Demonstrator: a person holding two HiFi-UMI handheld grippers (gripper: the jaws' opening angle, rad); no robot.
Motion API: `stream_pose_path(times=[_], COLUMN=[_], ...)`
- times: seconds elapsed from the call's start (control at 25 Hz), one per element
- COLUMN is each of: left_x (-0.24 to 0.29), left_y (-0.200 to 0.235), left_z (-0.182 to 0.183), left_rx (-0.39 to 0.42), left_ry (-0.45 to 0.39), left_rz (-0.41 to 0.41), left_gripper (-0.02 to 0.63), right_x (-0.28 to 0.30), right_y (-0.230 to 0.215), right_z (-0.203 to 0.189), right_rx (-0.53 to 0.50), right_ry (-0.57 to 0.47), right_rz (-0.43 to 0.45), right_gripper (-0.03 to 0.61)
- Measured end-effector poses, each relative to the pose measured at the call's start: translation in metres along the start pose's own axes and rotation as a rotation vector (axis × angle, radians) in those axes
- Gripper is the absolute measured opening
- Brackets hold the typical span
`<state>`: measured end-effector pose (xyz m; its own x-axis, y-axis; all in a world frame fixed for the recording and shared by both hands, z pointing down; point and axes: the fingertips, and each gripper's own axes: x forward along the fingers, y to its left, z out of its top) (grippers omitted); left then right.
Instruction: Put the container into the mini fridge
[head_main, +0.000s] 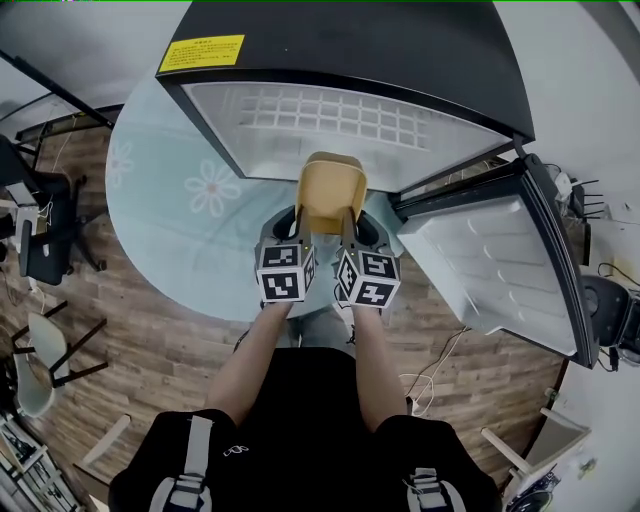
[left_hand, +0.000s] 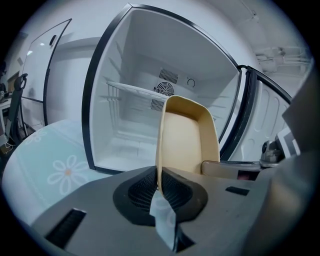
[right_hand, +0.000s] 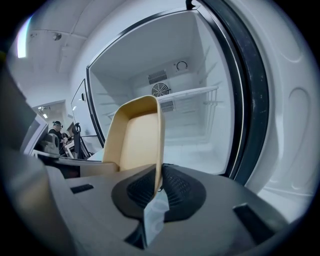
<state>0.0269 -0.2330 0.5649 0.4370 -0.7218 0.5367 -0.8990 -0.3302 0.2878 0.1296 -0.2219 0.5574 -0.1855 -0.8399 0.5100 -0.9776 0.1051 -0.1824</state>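
Tan plastic wall is pinched between black ribbed pads (left_hand: 136, 192) on both sides. The left gripper (left_hand: 159, 186) is clamped on the left side wall of the container (left_hand: 186, 140). The right gripper (right_hand: 159, 185) is clamped on its right side wall. Each bites the thin rim edge-on, at the end nearest the person. The container looks empty, so I'd judge it light. It's thin moulded plastic, probably fairly stiff, but the walls may flex inward under a hard squeeze. The smooth surface could also slip out of a pinch this shallow. A two-sided wall grip is the sensible hold: it keeps the container level and stops it twisting, while a one-sided grab would let it droop. The container hangs in the air between the two grippers, apparently open side up. Its long axis points at the mini fridge (head_main: 400, 60), and it sits just in front of the open mouth, not yet inside. The fridge cavity is white, with a wire shelf (left_hand: 131, 89) across its upper part and a fan grille (left_hand: 164, 89) on the back wall. The fridge door (head_main: 505, 265) is swung wide at the fridge's right. A round table (head_main: 150, 170) with a flower-print cover lies in front of the fridge. Next move is likely a straight push in, under the shelf.
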Motion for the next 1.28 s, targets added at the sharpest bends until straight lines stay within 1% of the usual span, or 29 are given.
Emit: stream_pose_path(times=[0.2,0.44,0.92,1.28], left_x=[0.014,0.038,0.063,0.08], left_y=[0.003,-0.005,0.008,0.008], left_z=[0.0,0.005,0.001,0.016], left_rx=[-0.018,-0.018,-0.031,-0.029], left_ry=[0.016,0.039,0.088,0.065], left_rz=[-0.003,0.004,0.016,0.008], left_gripper=[0.021,0.022,0.025,0.028], right_x=[0.013,0.029,0.058,0.075], right_y=[-0.006,-0.027,-0.033,-0.042], right_z=[0.0,0.005,-0.003,0.008], right_rx=[0.011,0.029,0.056,0.06], right_ry=[0.013,0.029,0.075,0.076], right_rz=[0.002,0.006,0.016,0.012], right_gripper=[0.029,0.029,0.028,0.028])
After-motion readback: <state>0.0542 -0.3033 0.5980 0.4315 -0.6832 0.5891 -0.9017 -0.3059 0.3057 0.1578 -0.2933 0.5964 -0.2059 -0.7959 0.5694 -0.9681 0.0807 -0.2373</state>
